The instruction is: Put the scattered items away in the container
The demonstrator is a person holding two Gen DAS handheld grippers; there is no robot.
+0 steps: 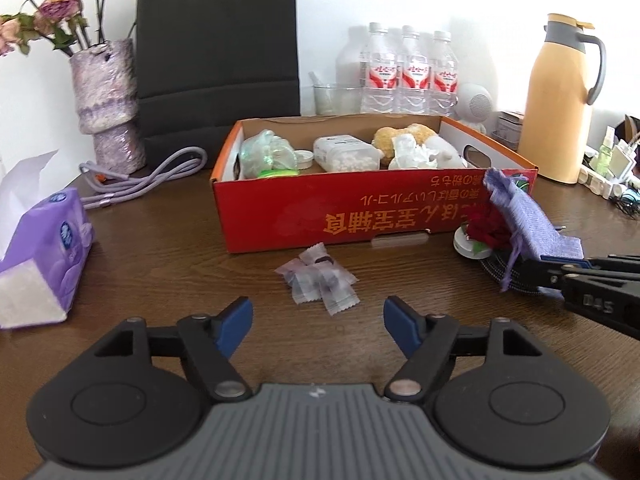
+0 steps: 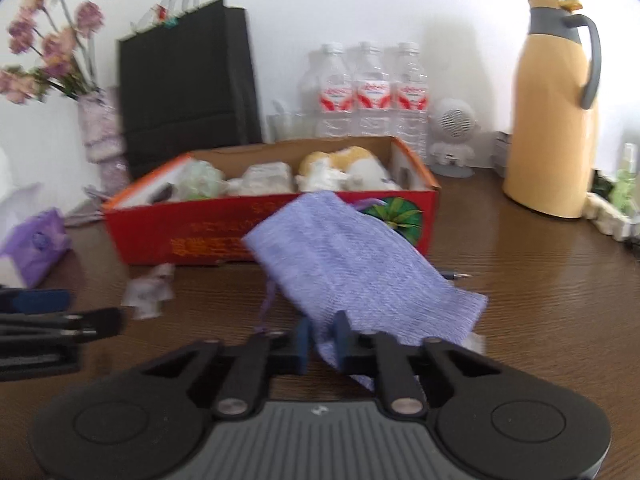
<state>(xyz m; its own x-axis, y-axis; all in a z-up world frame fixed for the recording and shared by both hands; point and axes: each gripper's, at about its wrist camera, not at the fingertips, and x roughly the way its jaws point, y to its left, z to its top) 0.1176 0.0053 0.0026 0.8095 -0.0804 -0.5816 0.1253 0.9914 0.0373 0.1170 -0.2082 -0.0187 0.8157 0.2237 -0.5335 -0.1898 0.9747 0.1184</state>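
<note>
- Fingers on our left gripper (image 1: 318, 318) stand wide apart with nothing between them, low over the table (image 1: 160, 240).
- Our right gripper (image 2: 322, 340) has its fingers pinched tight on the lower edge of a lavender knit pouch (image 2: 352, 264); the pouch is lifted and tilts up toward the box.
- From the left wrist view we see the same pouch at the right, in front of the box's near right corner, above a red flower on a white disc (image 1: 482, 236) and a dark braided cable (image 1: 502, 272).
- A cluster of clear wrapped candies (image 1: 320, 280) lies on the table between the left fingers and the box's front wall, apart from both.
- Container is a red cardboard box (image 1: 360, 216), open on top, sitting mid-table.
- Inside we see a greenish plastic bundle (image 1: 268, 152), a white pill case (image 1: 346, 154), a yellow plush toy (image 1: 400, 136) and crumpled white wrap (image 1: 416, 152).
- Purple tissue pack (image 1: 44, 256) sits at far left; lavender cord (image 1: 140, 176) lies by the vase (image 1: 108, 104).
- Behind the box: black paper bag (image 1: 218, 48), three water bottles (image 1: 412, 72), yellow thermos jug (image 1: 560, 100).
</note>
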